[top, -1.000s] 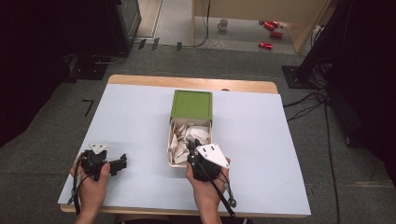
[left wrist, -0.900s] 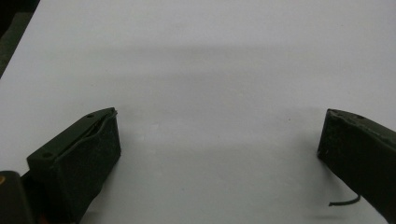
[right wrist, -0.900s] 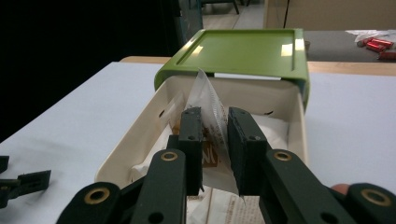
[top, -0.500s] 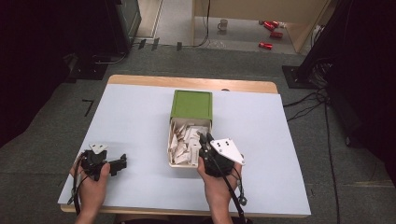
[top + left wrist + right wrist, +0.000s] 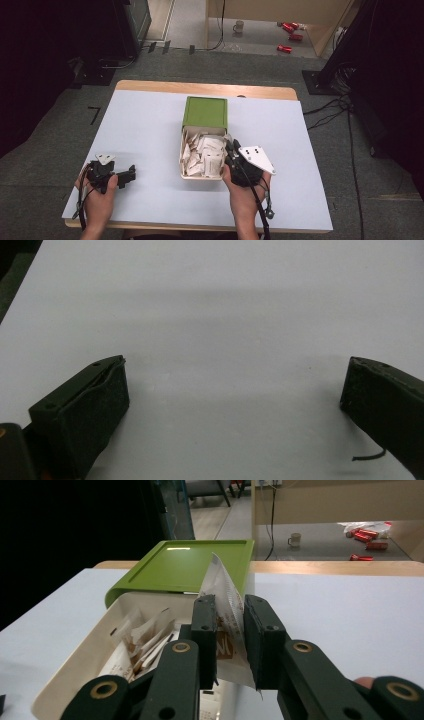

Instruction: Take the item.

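Note:
A cream box [image 5: 183, 150] with a green lid [image 5: 205, 112] slid back holds several white paper sachets [image 5: 204, 155] at the table's middle. My right gripper [image 5: 233, 148] is at the box's right rim, shut on one white sachet [image 5: 226, 615] that stands upright between its jaws, above the box [image 5: 90, 650] and in front of the green lid [image 5: 185, 567]. My left gripper [image 5: 131, 174] rests near the table's front left corner, open, with bare white table [image 5: 225, 335] between its jaws.
The white table top [image 5: 145, 125] has a wooden far edge [image 5: 205, 88]. On the floor beyond lie red cans [image 5: 285, 48] and a mug [image 5: 239, 26]. A dark cabinet [image 5: 132, 25] stands at the back left, and cables [image 5: 345, 115] run at the right.
My right gripper has drawn back to the right, out of the box to its right rim, with a sachet in its jaws. The left gripper has stayed put.

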